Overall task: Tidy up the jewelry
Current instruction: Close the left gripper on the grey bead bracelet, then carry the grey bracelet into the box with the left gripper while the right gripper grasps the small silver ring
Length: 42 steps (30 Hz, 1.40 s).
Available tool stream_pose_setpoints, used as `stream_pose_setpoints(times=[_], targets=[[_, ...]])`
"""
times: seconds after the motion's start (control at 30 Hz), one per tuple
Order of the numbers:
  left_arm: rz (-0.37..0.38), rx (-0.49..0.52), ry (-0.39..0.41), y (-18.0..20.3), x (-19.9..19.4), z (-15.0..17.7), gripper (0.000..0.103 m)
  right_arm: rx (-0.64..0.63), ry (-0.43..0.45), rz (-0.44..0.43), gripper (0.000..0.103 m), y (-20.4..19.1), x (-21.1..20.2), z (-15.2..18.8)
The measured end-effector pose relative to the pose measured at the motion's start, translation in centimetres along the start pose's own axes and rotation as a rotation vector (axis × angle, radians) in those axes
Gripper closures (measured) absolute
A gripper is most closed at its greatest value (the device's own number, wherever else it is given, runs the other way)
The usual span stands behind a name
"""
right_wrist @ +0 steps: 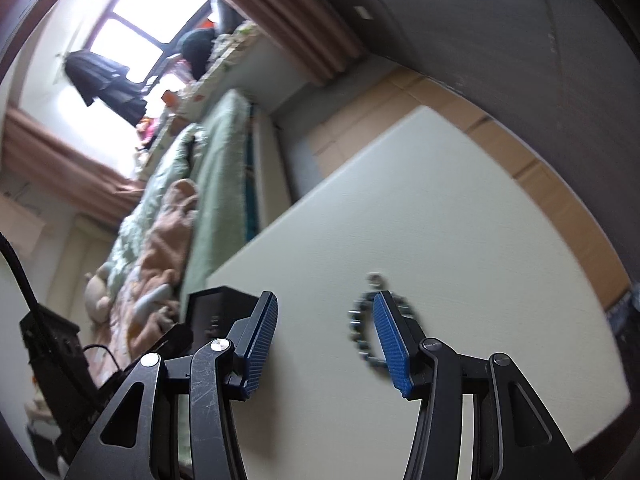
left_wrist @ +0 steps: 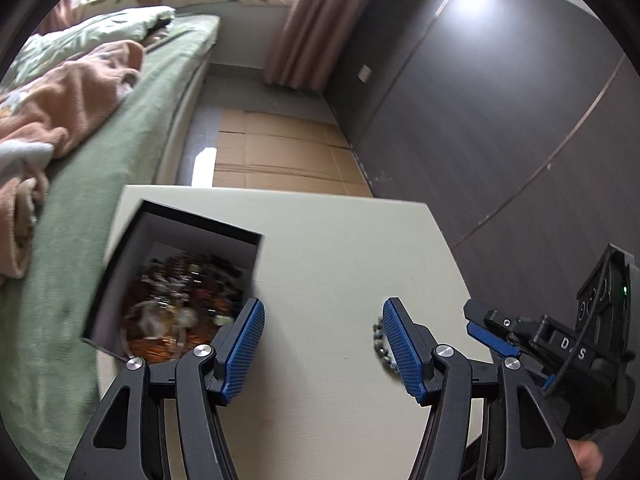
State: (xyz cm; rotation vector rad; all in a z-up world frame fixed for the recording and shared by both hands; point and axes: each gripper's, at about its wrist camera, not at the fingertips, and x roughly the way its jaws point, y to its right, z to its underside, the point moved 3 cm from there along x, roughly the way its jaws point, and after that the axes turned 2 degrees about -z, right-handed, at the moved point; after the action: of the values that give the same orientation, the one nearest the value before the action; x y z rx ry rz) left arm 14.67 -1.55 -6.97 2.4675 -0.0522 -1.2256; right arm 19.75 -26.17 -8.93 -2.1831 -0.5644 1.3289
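Note:
An open black box [left_wrist: 120, 264] with white inner walls stands on the left of the white table [left_wrist: 320, 248]; several blurred pieces of jewelry [left_wrist: 180, 304] lie inside. A silver bead bracelet [left_wrist: 380, 340] lies on the table, partly hidden behind my left gripper's right finger. My left gripper [left_wrist: 322, 316] is open and empty, hovering between box and bracelet. The right gripper shows at the right edge of the left wrist view [left_wrist: 492, 332]. In the right wrist view my right gripper [right_wrist: 324, 312] is open and empty above the bracelet [right_wrist: 360, 328], whose right part its right finger covers. The box's corner [right_wrist: 216, 308] shows at left.
A bed with a green sheet [left_wrist: 120, 152] and a pink blanket [left_wrist: 68, 96] runs along the table's left side. Flattened cardboard [left_wrist: 280, 152] covers the floor beyond the table. A dark grey wardrobe wall [left_wrist: 500, 100] stands at right, with a pink curtain [left_wrist: 304, 20] behind.

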Motion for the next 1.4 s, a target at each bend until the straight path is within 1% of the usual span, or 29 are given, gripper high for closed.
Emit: stream_pose_setpoints(times=[0.1,0.23,0.4,0.5,0.57,0.67,0.87,0.9,0.93,0.97,1.03,1.07,1.1,1.13,1.23,1.4], targets=[[0.007,0.017,-0.019,0.8,0.9,0.3,0.040,0.051,-0.026,0.043,0.052,1.6,0.0,-0.1],[-0.002,0.048,-0.031,2.0,2.0,0.7,0.040,0.068,-0.047,0.075,0.052,2.6,0.0,-0.1],[-0.014,0.095,-0.061,3.3,3.8,1.4,0.040,0.144,-0.083,0.036,0.052,4.1,0.2,0.2],[-0.033,0.131,-0.090,4.4,5.4,2.0,0.044,0.215,-0.119,0.003,0.052,5.1,1.0,0.3],[-0.041,0.158,-0.110,5.1,6.4,2.5,0.044,0.253,-0.132,-0.007,0.052,5.7,1.3,0.4],[-0.069,0.191,-0.136,5.7,7.9,3.4,0.050,0.293,-0.132,-0.016,0.052,6.5,1.2,0.3],[-0.101,0.209,-0.164,6.0,9.8,4.6,0.051,0.332,-0.093,0.000,0.052,7.5,0.3,-0.3],[-0.110,0.223,-0.145,6.2,9.7,4.7,0.051,0.338,-0.088,0.002,0.052,7.7,0.2,-0.3],[-0.121,0.242,-0.142,6.5,9.8,4.8,0.051,0.342,-0.086,0.003,0.052,7.9,0.1,-0.5],[-0.143,0.271,-0.131,6.8,9.8,5.0,0.052,0.345,-0.085,0.003,0.052,8.0,0.1,-0.6],[-0.199,0.325,-0.113,7.3,9.9,5.5,0.061,0.346,-0.082,0.006,0.052,8.0,0.1,-0.6],[-0.221,0.350,-0.103,7.5,9.9,5.6,0.079,0.342,-0.080,0.010,0.052,7.9,0.1,-0.7],[-0.206,0.358,-0.107,7.6,9.9,5.7,0.091,0.332,-0.079,0.015,0.052,7.7,0.1,-0.7],[-0.200,0.349,-0.116,7.5,9.8,5.7,0.094,0.320,-0.080,0.020,0.052,7.4,0.2,-0.8],[-0.168,0.293,-0.128,6.6,9.5,5.3,0.094,0.273,-0.090,0.029,0.052,6.6,0.7,-0.9],[-0.120,0.239,-0.085,5.7,7.4,3.4,0.094,0.196,-0.112,0.043,0.052,5.3,1.8,-0.9]])
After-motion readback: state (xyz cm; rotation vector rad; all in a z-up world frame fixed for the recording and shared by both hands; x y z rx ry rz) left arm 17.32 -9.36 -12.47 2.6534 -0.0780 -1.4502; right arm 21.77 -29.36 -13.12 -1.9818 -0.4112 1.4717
